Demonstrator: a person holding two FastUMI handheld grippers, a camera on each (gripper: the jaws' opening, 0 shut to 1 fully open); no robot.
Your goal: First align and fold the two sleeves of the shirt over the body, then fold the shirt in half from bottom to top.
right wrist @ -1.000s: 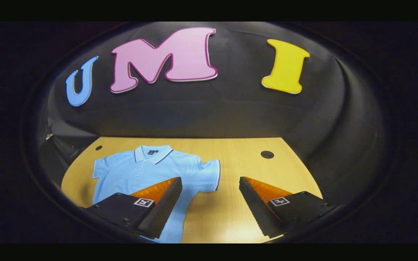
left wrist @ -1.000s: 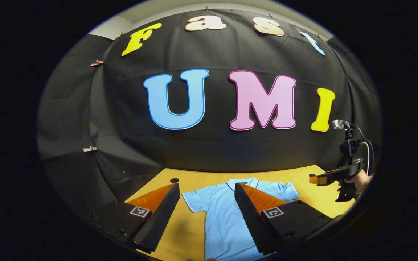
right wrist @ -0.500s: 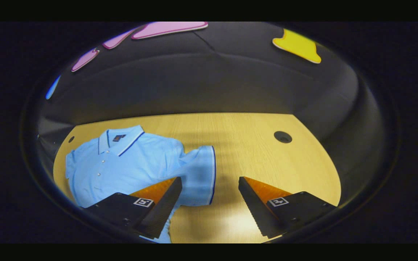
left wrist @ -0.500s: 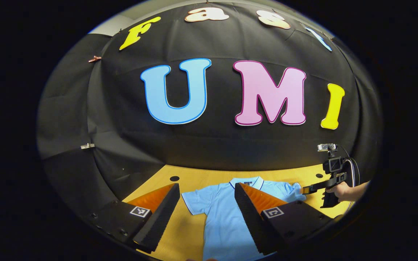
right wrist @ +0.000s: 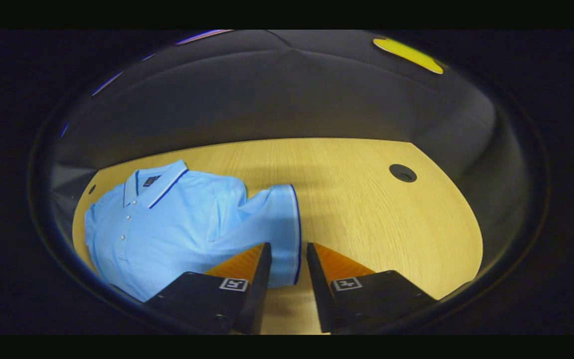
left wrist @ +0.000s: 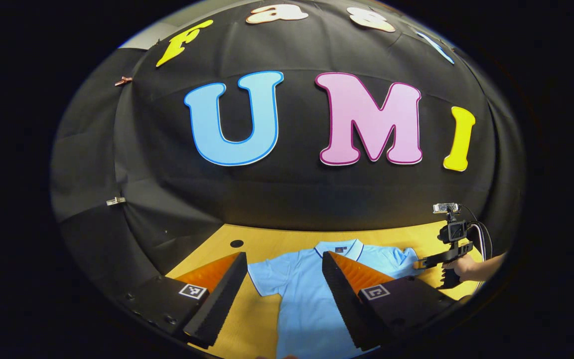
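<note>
A light blue polo shirt lies flat on the wooden table, collar toward the back wall. My left gripper hovers open above it, over the shirt's left sleeve and chest. In the left gripper view, my right gripper sits at the shirt's far sleeve, held by a hand. In the right gripper view, the shirt spreads left, and its sleeve lies between the fingers of my right gripper. The jaws are narrowed around the cuff with a gap still showing.
The table has a round cable hole at the back right and another at the back left. The black booth wall rises right behind the table's rear edge. Bare wood lies to the right of the shirt.
My right gripper has dropped toward the table and moved onto the shirt's sleeve cuff, and its fingers have narrowed around it. My left gripper has stayed open, nearly still.
</note>
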